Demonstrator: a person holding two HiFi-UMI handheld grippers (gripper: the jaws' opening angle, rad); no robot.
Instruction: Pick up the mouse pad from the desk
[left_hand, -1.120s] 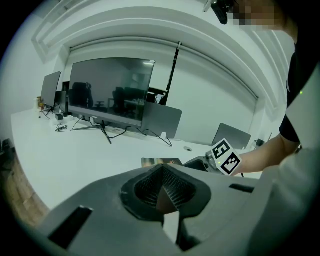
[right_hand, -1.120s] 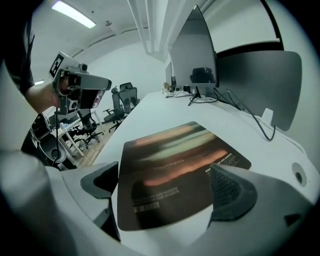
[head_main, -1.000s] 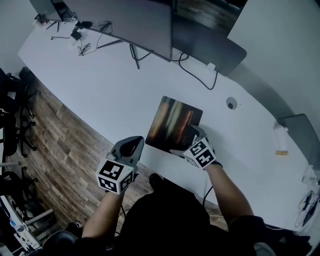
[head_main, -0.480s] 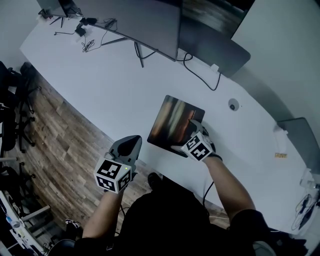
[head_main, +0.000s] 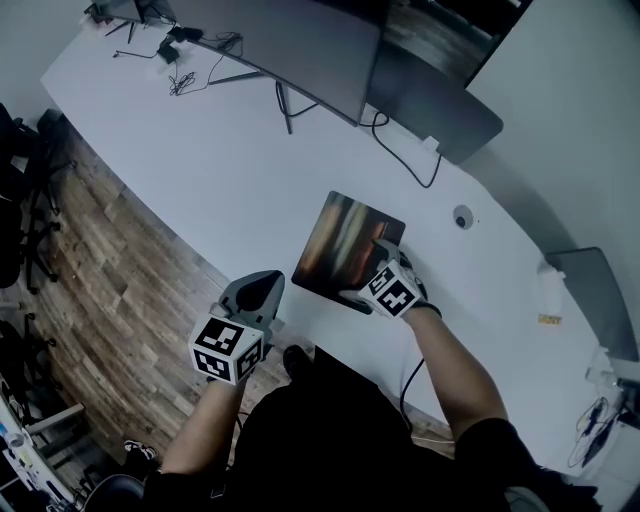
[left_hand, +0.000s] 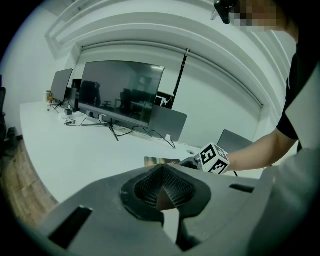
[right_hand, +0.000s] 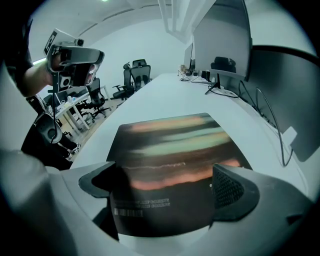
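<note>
Far to my left the wooden floor (head_main: 100, 270) runs under a cluster of dark office chairs (head_main: 25, 190). The white desk (head_main: 200, 150) sweeps across from there, with a tangle of small cables (head_main: 180, 75) near its far left corner.

My left gripper (left_hand: 161, 184) hangs at the desk's near edge, partly over the floor and well short of the pad. Its two ribbed pads are pressed together with nothing between them.

Beyond it, at the back of the desk, a wide monitor (head_main: 290, 40) stands on a thin stand. A second dark panel (head_main: 430, 95) sits just to its right, and a black cable (head_main: 400, 160) loops across the white top from there.

The mouse pad (head_main: 345, 245) lies flat on the desk to the right of my left gripper, close to the near edge. It is dark, with blurred orange and green streaks.

My right gripper (right_hand: 165, 186) is at the pad's near right corner, its jaws spread wide. The pad's near edge lies in the gap between them, one jaw over its left part and the other at its right side. I cannot tell whether either jaw presses on it.

Further right a small round fitting (head_main: 461, 216) is set in the desk top, apart from the pad.
</note>
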